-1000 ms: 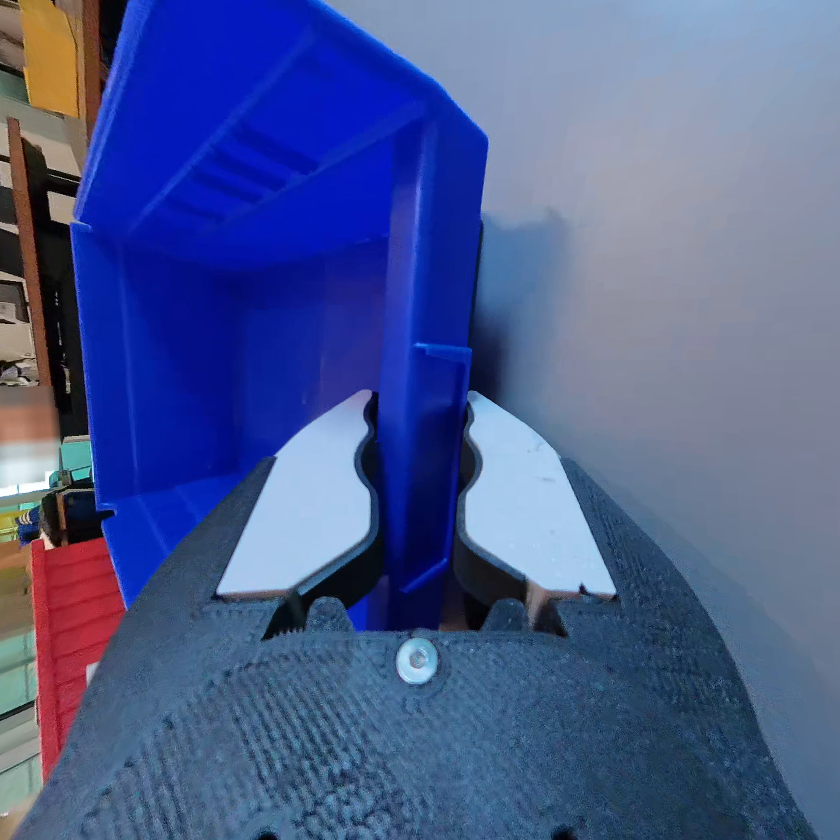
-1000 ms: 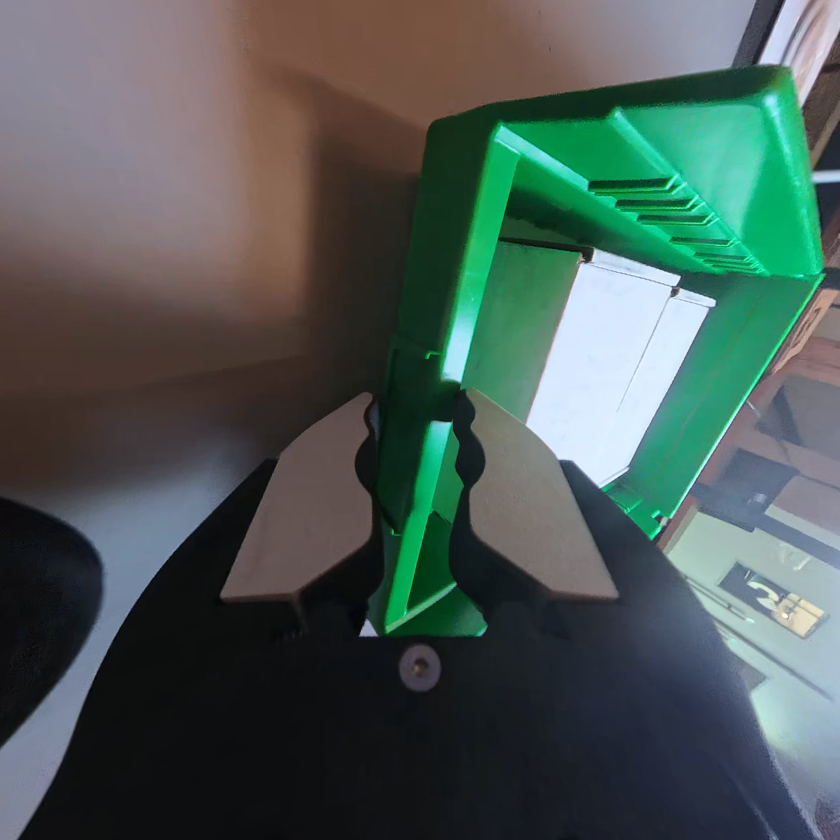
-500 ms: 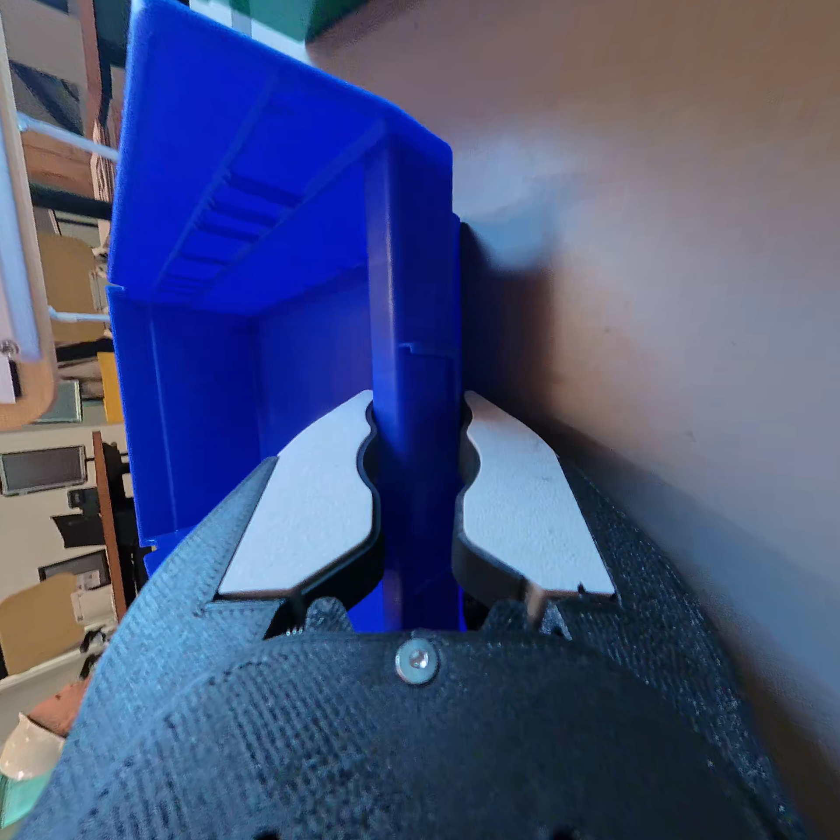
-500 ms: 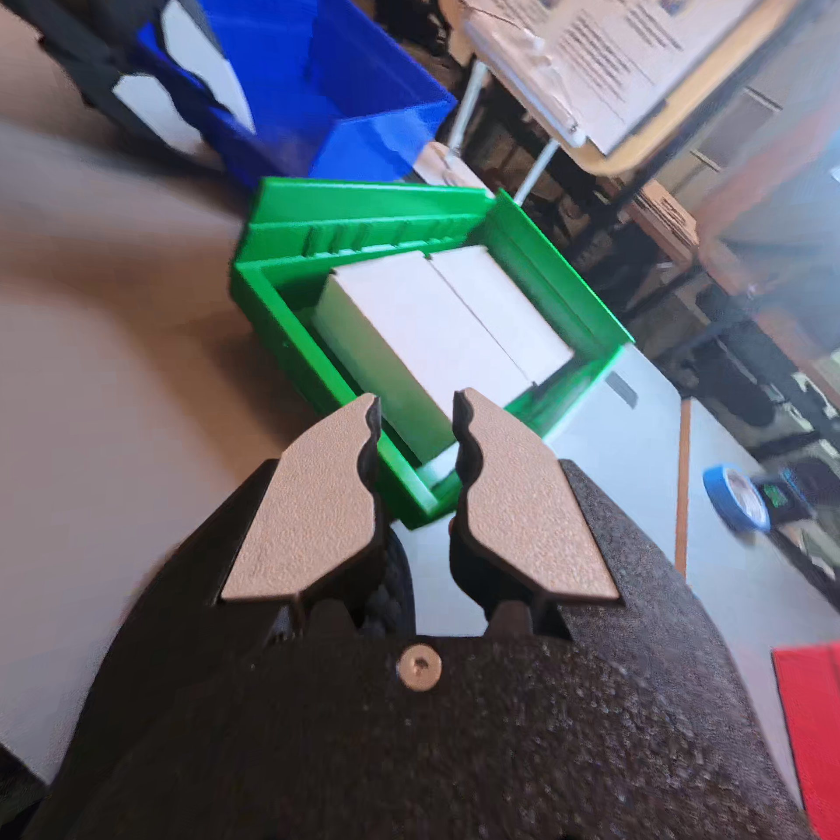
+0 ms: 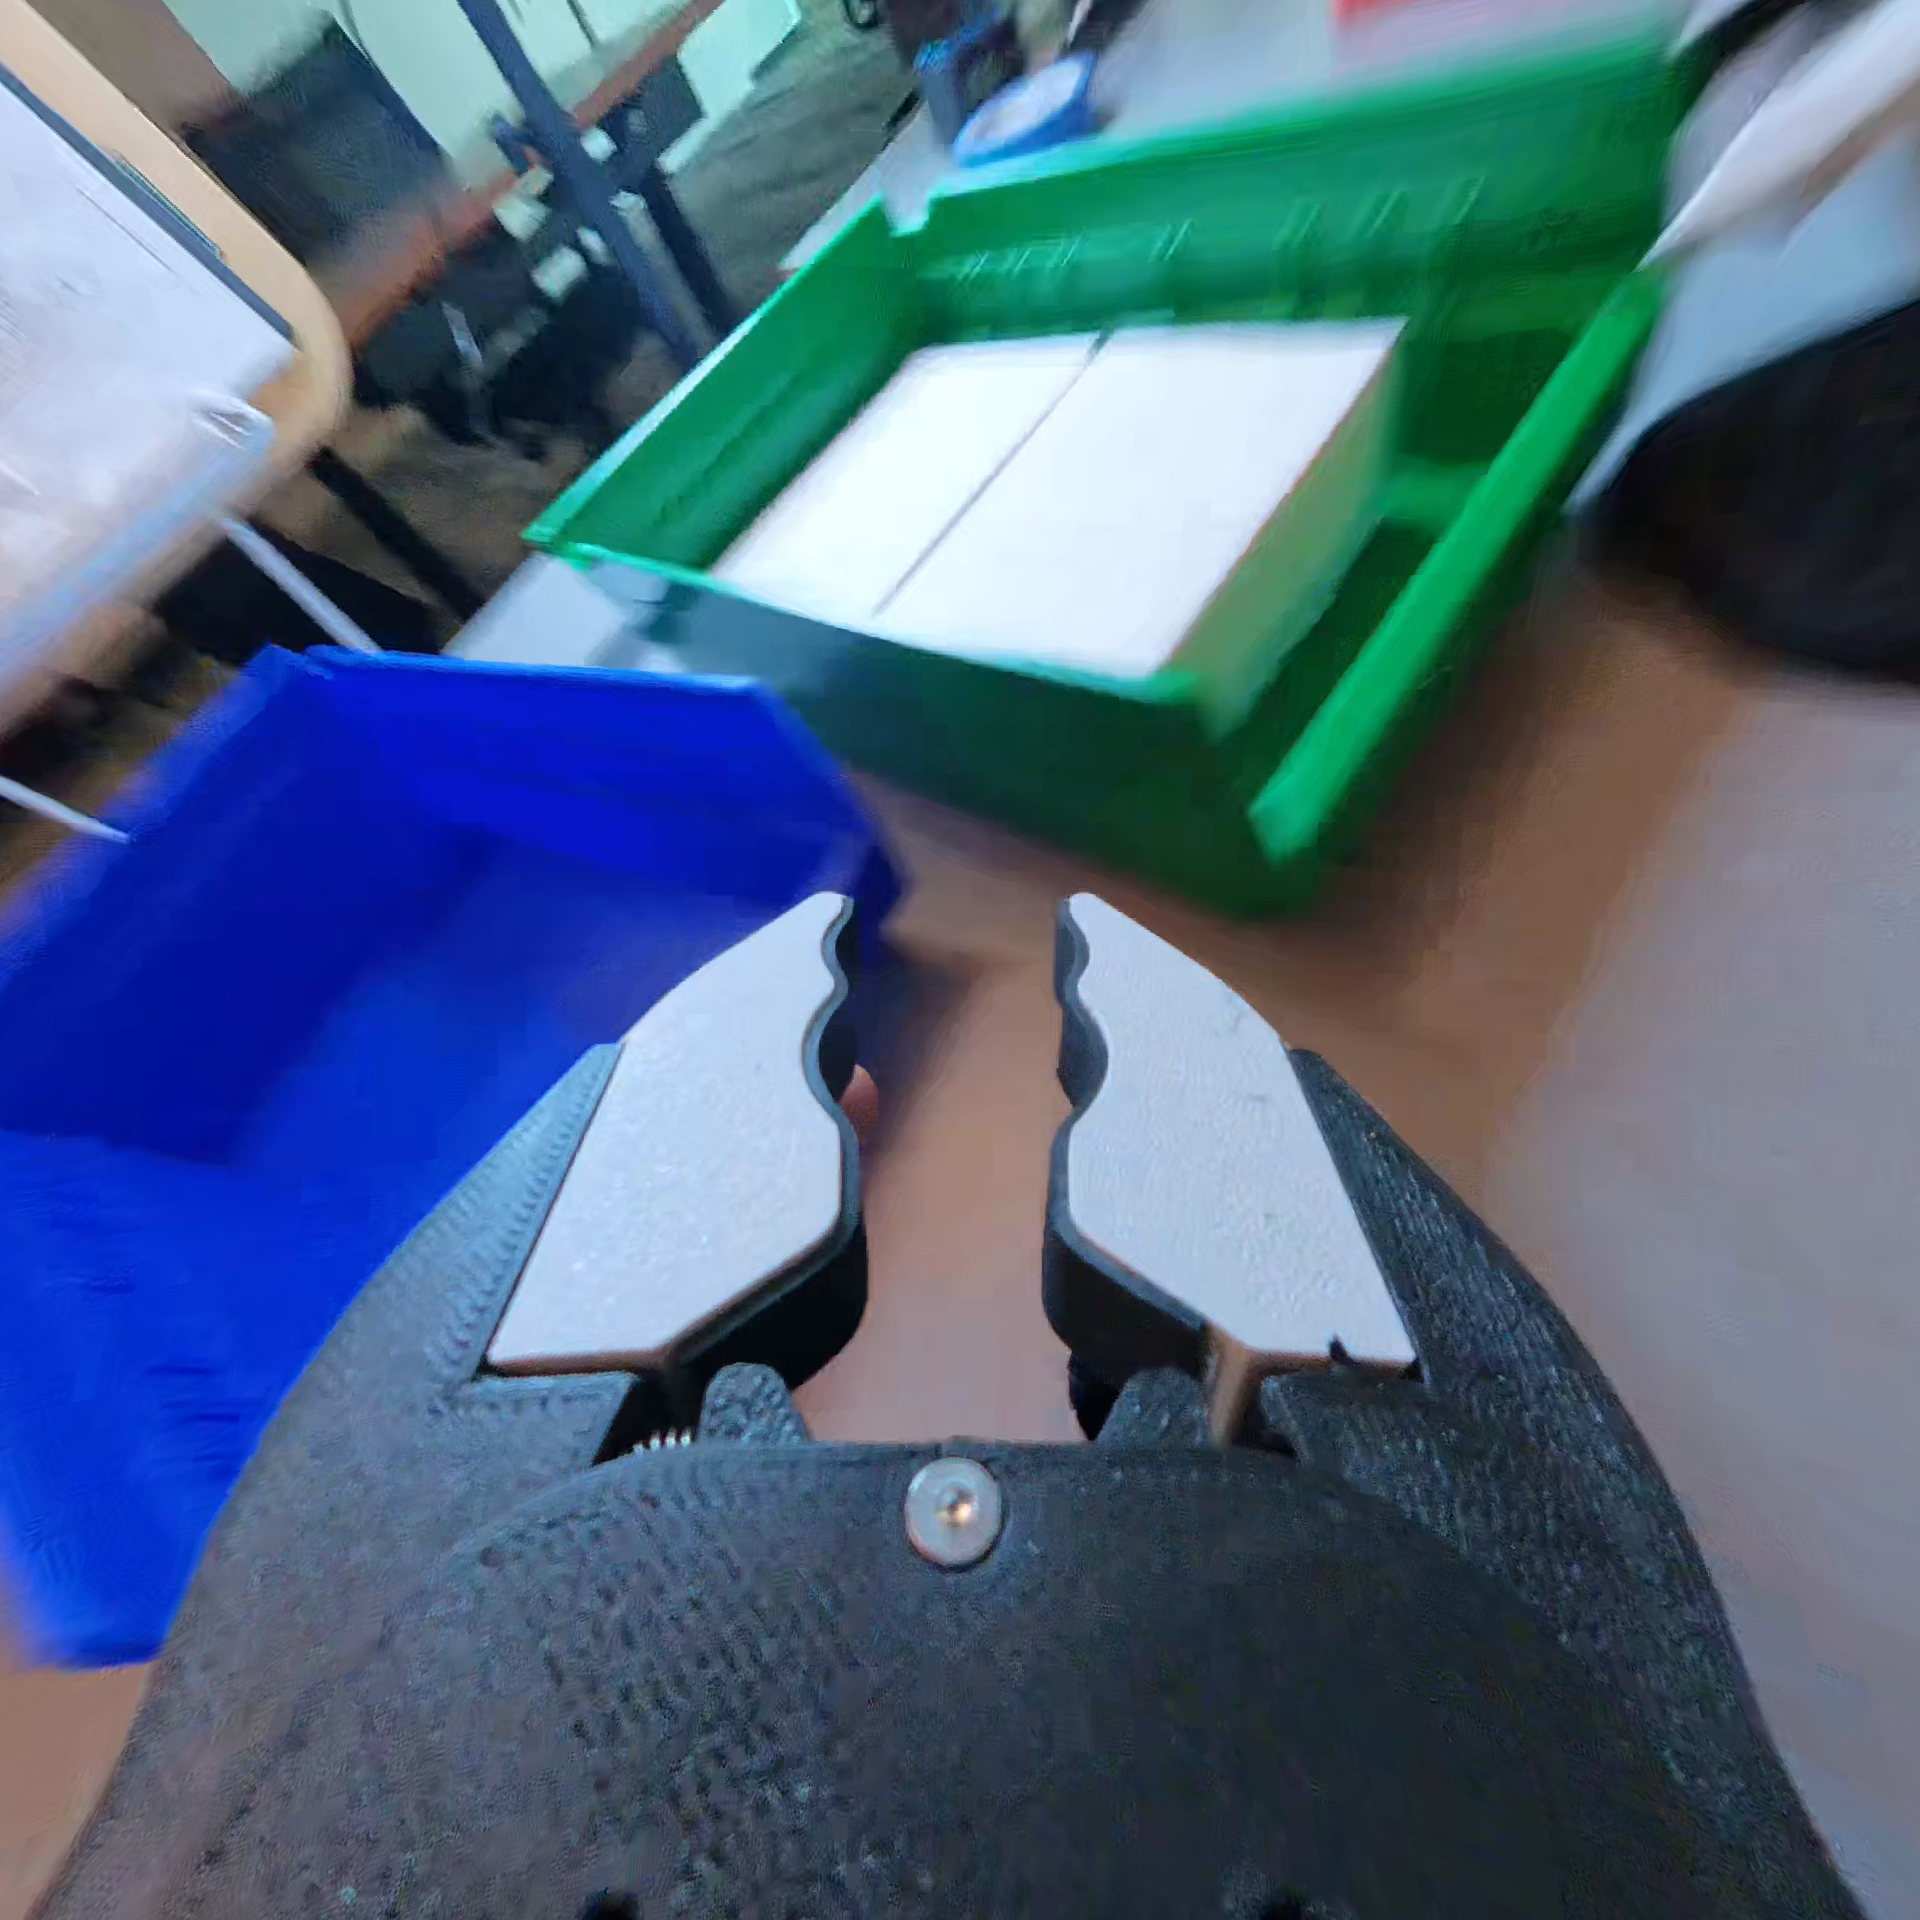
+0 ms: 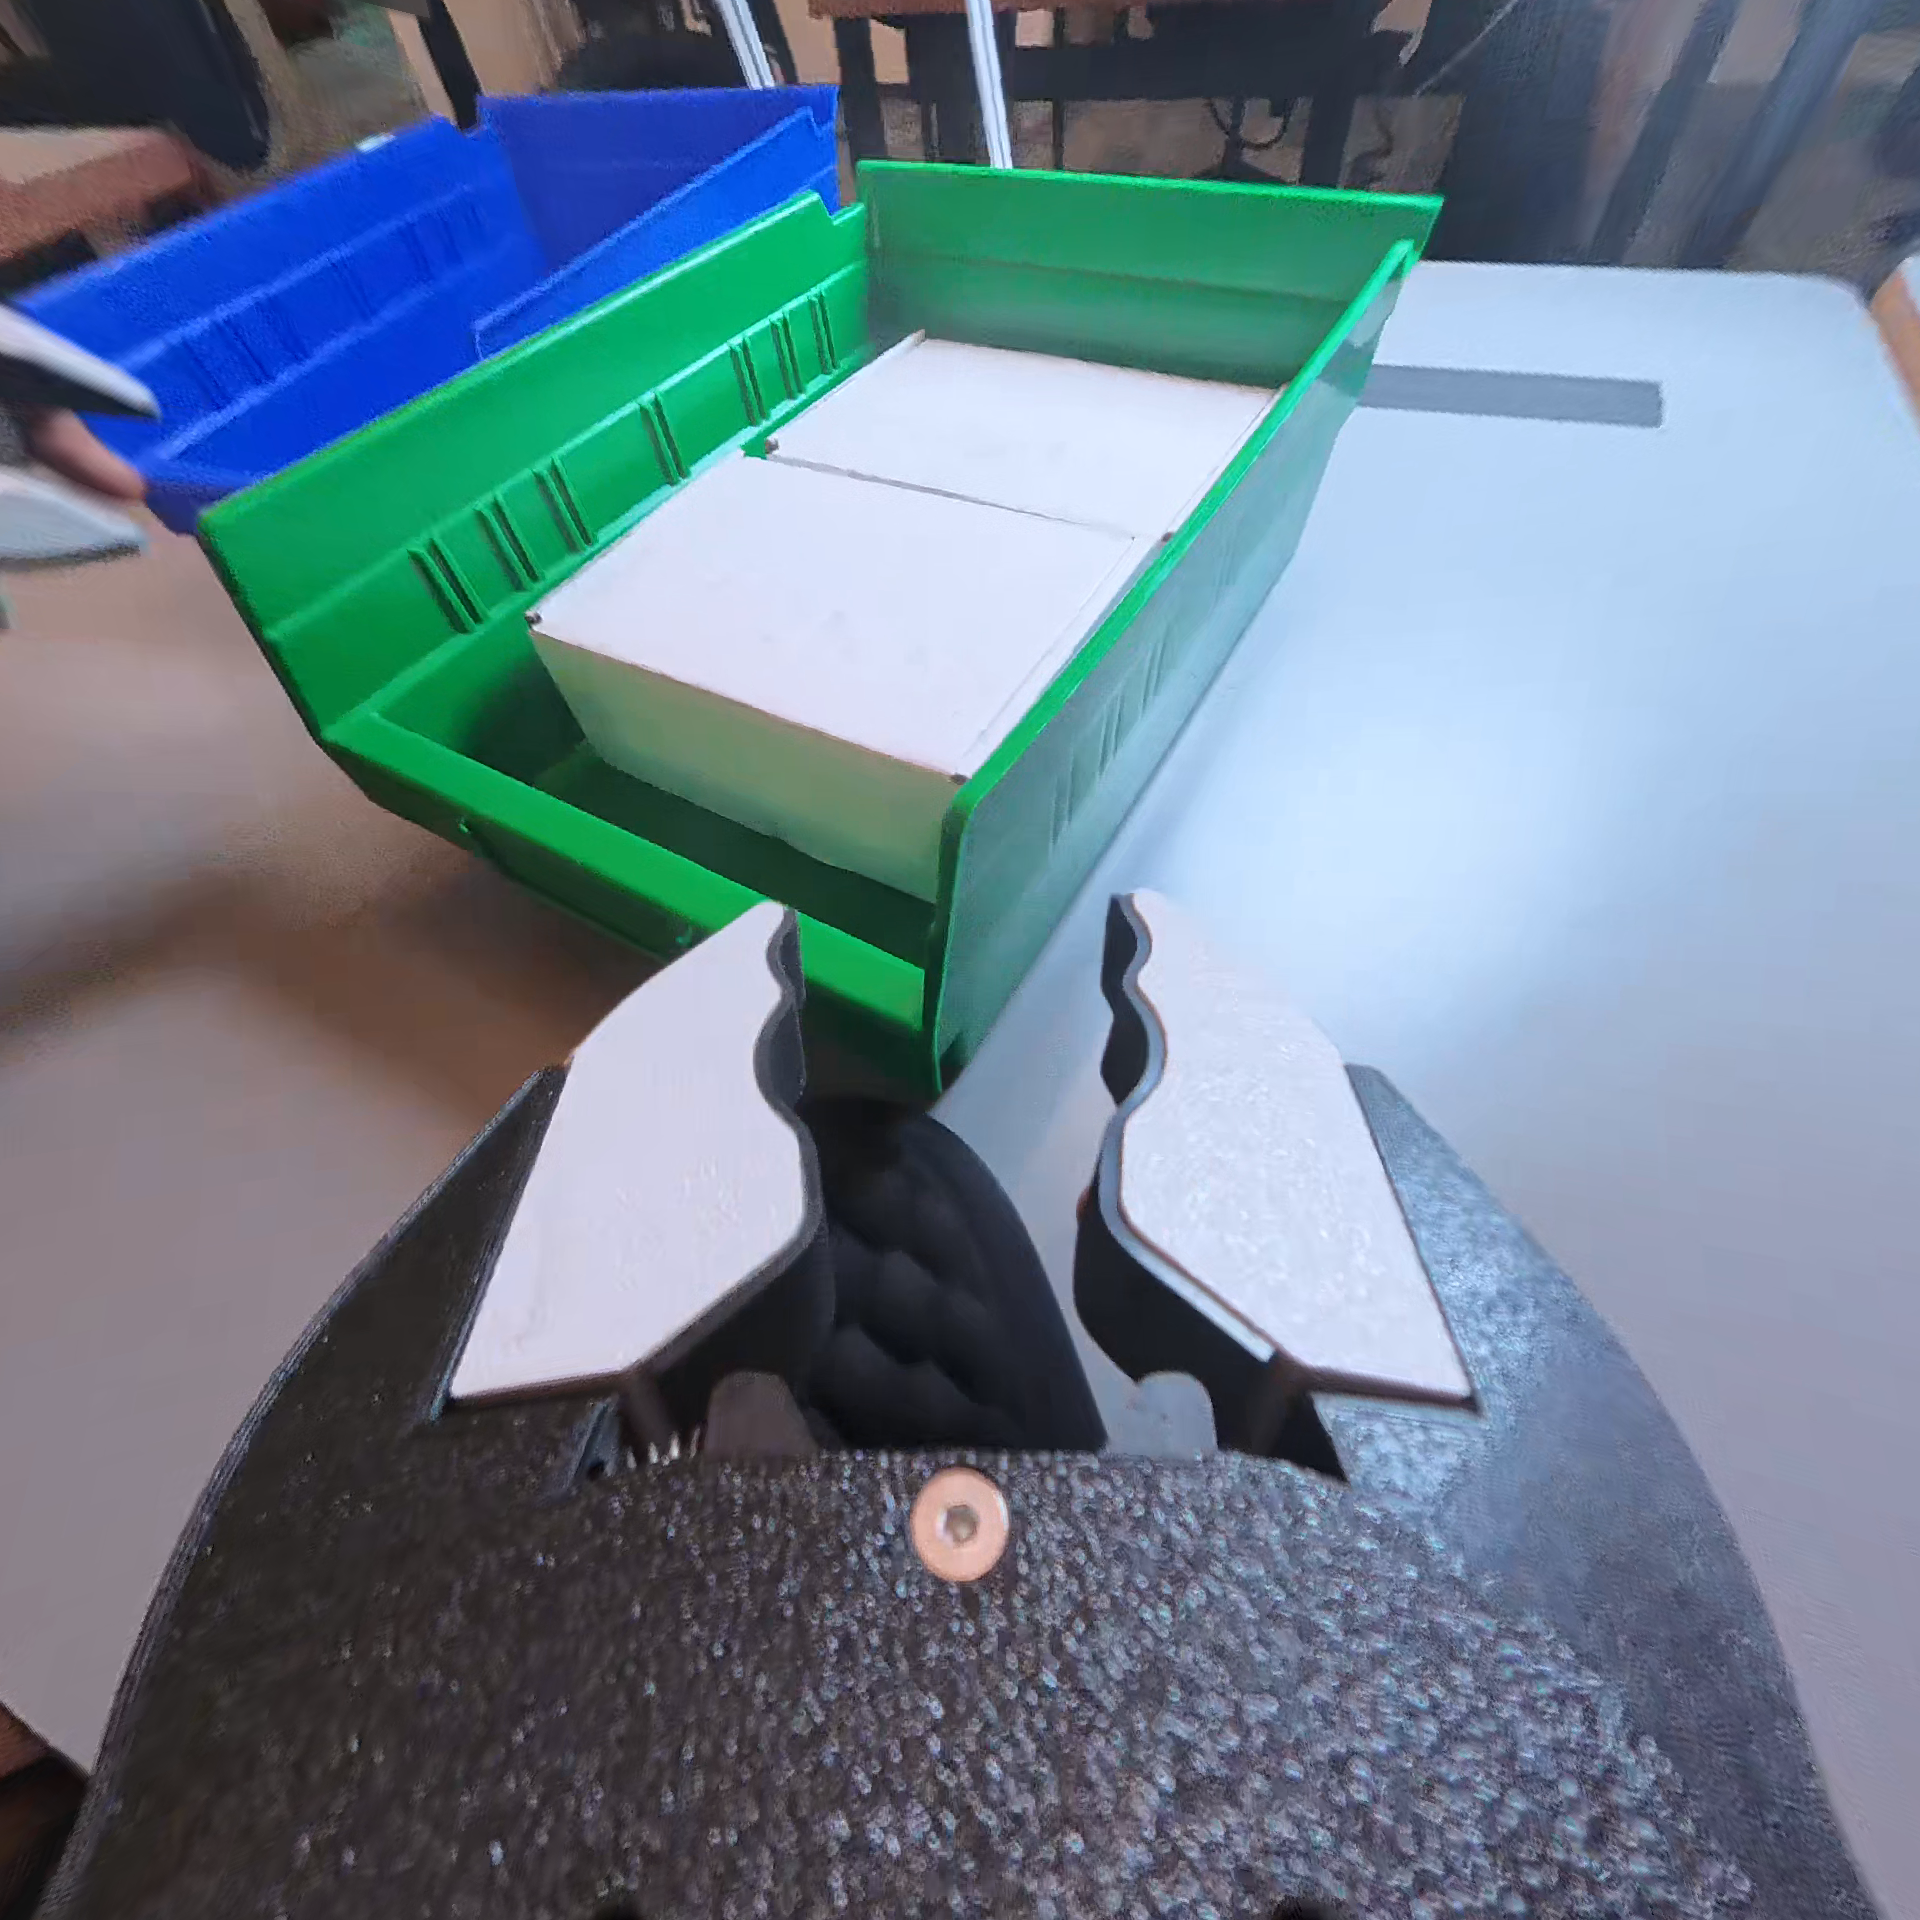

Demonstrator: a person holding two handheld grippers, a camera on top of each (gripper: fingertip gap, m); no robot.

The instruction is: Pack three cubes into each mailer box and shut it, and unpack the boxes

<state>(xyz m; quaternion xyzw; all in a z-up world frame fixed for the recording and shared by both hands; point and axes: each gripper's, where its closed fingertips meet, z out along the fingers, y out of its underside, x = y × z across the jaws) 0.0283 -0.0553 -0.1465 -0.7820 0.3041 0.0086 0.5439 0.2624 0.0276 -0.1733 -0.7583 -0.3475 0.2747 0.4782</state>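
Note:
Two shut white mailer boxes lie side by side in a green bin (image 6: 623, 436), one nearer (image 6: 831, 613) and one farther (image 6: 1029, 426). My right gripper (image 6: 951, 914) is open and empty, just short of the bin's near right corner. An empty blue bin (image 6: 312, 291) stands behind it to the left. In the blurred left wrist view, my left gripper (image 5: 956, 914) is open and empty beside the blue bin's (image 5: 312, 935) near corner. The green bin (image 5: 1039, 758) with the boxes (image 5: 1091, 478) lies beyond. The left gripper also shows at the right wrist view's far left edge (image 6: 145, 473).
Both bins rest on a grey table (image 6: 1558, 831) with a dark tape strip (image 6: 1507, 400) at the back right. A blue tape roll (image 5: 1029, 99) lies beyond the green bin. A board on a stand (image 5: 104, 343) and furniture legs stand past the table's far edge.
The left gripper let go of the blue bin's wall and drew back. The right gripper, which had let go of the green bin's wall earlier, opened wider. Both bins now rest flat on the table.

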